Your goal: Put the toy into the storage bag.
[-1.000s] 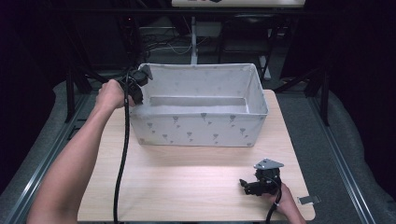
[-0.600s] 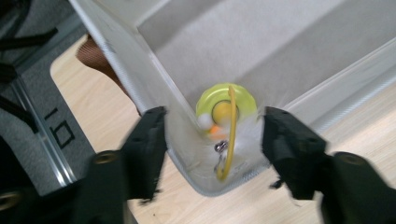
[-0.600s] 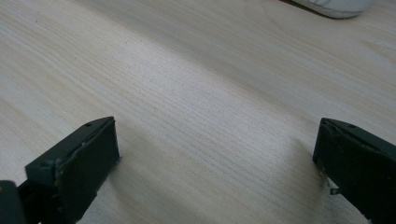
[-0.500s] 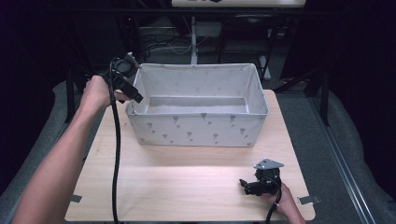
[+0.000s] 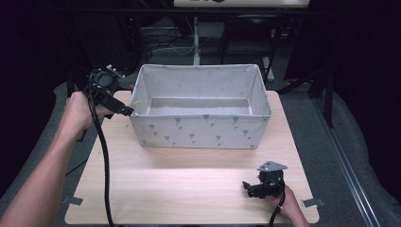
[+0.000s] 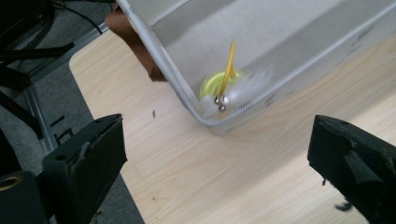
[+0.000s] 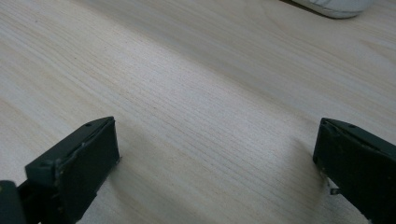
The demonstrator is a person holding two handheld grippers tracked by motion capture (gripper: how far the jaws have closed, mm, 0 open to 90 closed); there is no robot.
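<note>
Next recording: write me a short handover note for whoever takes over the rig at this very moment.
Left tongs: open, holding nothing, just outside the left end of the grey fabric bin.
Right tongs: open, holding nothing, low over the table near its front right corner.
In the bin's left corner lies a yellow toy with white feathers.
Done: the toy is in the bin.
Left: nothing else to pick up shows on the table; a brown item sits behind the bin's corner.

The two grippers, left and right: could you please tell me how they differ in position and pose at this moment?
The left gripper is held up beside the left end of the grey fabric bin, while the right gripper sits low at the wooden table's near right corner. The left gripper looks down on the bin's corner, where a yellow toy lies; the right gripper faces bare wood. Both stand open, holding nothing.
</note>
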